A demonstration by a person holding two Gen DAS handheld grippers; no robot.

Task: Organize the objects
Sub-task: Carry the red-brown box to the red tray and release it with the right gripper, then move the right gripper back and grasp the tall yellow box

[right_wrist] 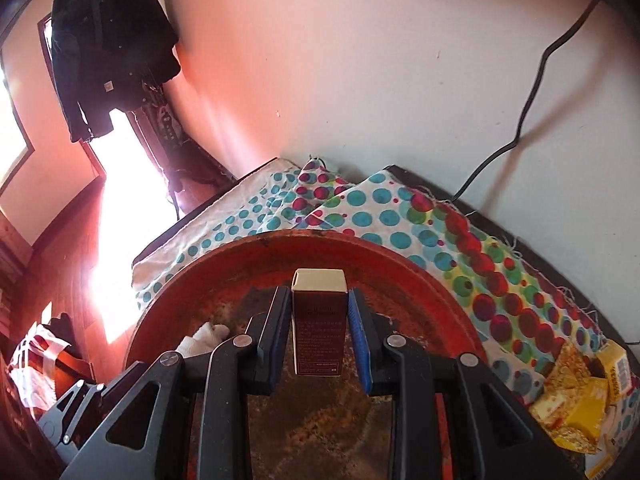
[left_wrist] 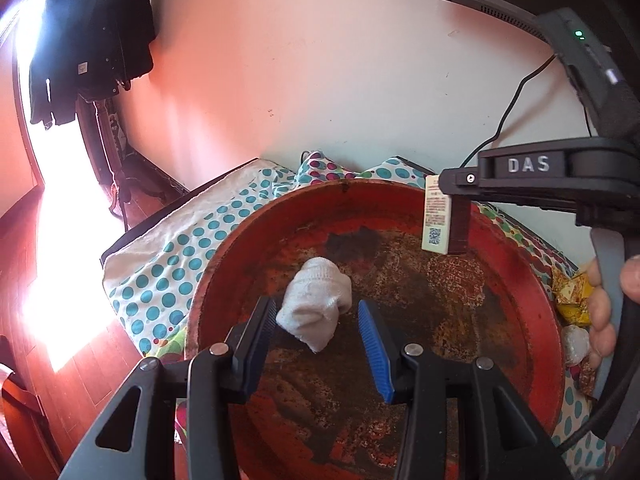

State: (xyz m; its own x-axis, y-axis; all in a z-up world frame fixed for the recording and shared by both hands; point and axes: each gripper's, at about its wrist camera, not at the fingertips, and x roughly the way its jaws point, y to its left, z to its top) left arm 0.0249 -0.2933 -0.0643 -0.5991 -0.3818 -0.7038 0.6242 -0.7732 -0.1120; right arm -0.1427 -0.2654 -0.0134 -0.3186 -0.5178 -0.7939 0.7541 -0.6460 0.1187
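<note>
A rolled white sock (left_wrist: pixel 316 307) lies in a worn round red tray (left_wrist: pixel 520 264). My left gripper (left_wrist: pixel 318 322) is open, its jaws either side of the sock's near end. My right gripper (right_wrist: pixel 319 312) is shut on a small dark red box (right_wrist: pixel 319 332) with a cream top, held over the tray (right_wrist: pixel 400 256). In the left wrist view the right gripper (left_wrist: pixel 450 194) holds the box (left_wrist: pixel 442 220) above the tray's far right side. The sock also shows in the right wrist view (right_wrist: pixel 204 338), at the left.
The tray sits on a polka-dot cloth (right_wrist: pixel 400 208) over a dark table against a white wall. Yellow snack packets (right_wrist: pixel 576 400) lie on the cloth at right. A black cable (right_wrist: pixel 528 96) hangs down the wall. A dark jacket (right_wrist: pixel 108 44) hangs at the far left.
</note>
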